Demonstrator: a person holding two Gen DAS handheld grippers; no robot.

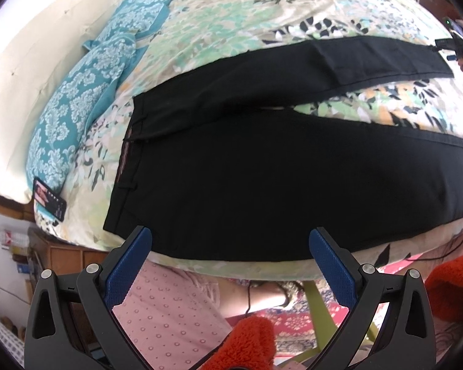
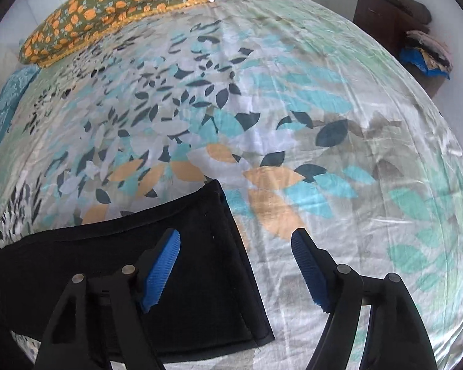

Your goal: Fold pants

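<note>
On the bed (image 2: pixel 293 61), the black pants (image 1: pixel 262 169) lie flat, long axis running left to right, waistband toward the left gripper (image 1: pixel 230 243), legs stretching toward the right gripper (image 2: pixel 235 243). Both jaws stand wide, holding nothing. The right hovers at a leg hem (image 2: pixel 231 262), nearer the cloth; the left hangs off the bed's near edge.

A leaf-print bedsheet (image 2: pixel 262 92) covered the bed. Teal damask pillows (image 1: pixel 77 108) lay along its edge, a phone (image 1: pixel 50 201) just beside them. An orange-patterned pillow (image 2: pixel 114 3) lay at the far side. A dark wooden cabinet (image 2: pixel 382 18) stood against the wall.
</note>
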